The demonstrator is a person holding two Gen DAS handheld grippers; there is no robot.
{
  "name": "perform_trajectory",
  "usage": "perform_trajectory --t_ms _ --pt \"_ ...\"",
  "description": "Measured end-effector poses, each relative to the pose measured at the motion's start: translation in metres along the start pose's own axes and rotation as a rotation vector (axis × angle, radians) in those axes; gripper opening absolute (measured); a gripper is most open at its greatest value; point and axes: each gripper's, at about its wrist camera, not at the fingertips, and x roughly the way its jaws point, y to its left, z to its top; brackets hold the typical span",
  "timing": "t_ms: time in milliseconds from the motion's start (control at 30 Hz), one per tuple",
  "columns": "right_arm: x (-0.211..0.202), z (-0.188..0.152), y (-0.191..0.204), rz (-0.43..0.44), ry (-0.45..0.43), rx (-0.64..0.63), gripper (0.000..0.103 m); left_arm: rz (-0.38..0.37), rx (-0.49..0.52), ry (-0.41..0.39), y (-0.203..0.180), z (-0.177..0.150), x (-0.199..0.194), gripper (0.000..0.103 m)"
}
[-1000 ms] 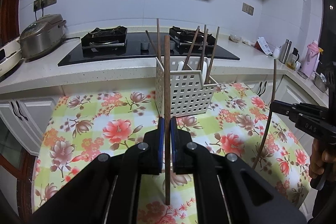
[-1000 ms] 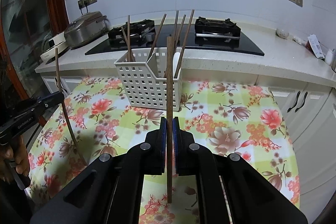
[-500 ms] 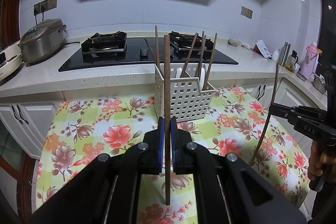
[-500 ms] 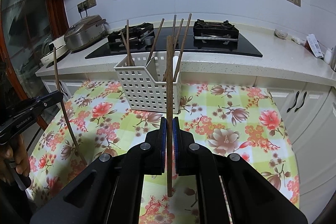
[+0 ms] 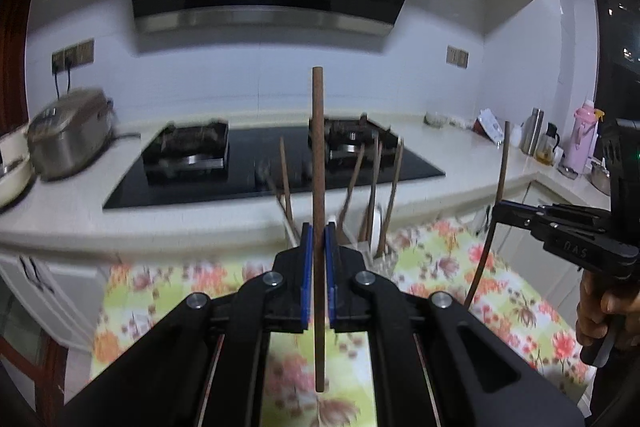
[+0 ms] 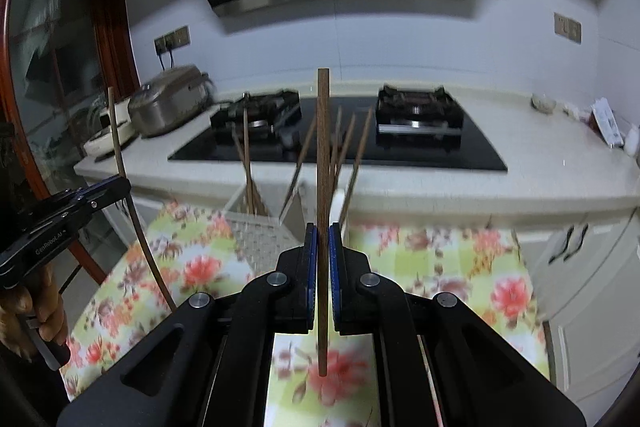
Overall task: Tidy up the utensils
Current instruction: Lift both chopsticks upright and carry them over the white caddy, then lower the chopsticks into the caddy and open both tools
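Chopstick (image 5: 318,163) stands upright, clamped in left gripper (image 5: 319,259).

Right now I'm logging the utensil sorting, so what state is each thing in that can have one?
left gripper: shut on an upright chopstick.
right gripper: shut on its own upright chopstick.
white basket: upright on the flowered tablecloth, several chopsticks leaning inside.
rice cooker: lid closed.
gas burners: no flame visible.
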Motion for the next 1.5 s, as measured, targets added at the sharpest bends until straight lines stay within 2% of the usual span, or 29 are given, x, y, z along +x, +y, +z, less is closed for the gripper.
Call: perform_trajectory --t_ms 267,400,533,800,1133,1267,1400,1433,1467,1500 --pt "0.014 0.063 -0.003 -0.007 -0.097 0.001 0.007 -0.019 0.014 -0.085 -0.001 0.072 0.025 0.006" --pt "0.032 0.085 -0.002 -0.007 -0.119 0.005 0.007 -0.020 0.015 -0.100 -0.004 0.093 0.045 0.006" --pt "0.051 0.094 -0.002 -0.004 -0.125 0.015 0.007 -0.012 0.007 -0.103 -0.003 0.101 0.068 0.006" --pt "0.081 0.092 0.000 -0.007 -0.121 0.022 0.007 0.004 -0.032 -0.081 0.010 0.091 0.112 0.006" --pt "0.108 0.081 0.000 0.002 -0.075 0.039 0.007 0.012 -0.045 -0.072 0.014 0.074 0.133 0.006" --pt "0.126 0.071 -0.001 0.016 -0.037 0.054 0.007 0.014 -0.048 -0.042 0.014 0.063 0.147 0.006" --pt "0.146 0.058 -0.004 0.016 0.017 0.065 0.007 0.012 -0.045 0.019 0.013 0.050 0.166 0.006" --pt "0.150 0.056 -0.006 0.009 0.023 0.065 0.007 0.007 -0.048 0.036 0.014 0.047 0.170 0.008" --pt "0.152 0.054 -0.006 0.002 0.031 0.063 0.008 0.009 -0.052 0.052 0.015 0.044 0.174 0.015" --pt "0.155 0.052 -0.008 -0.006 0.039 0.065 0.008 0.009 -0.054 0.057 0.016 0.043 0.176 0.018"
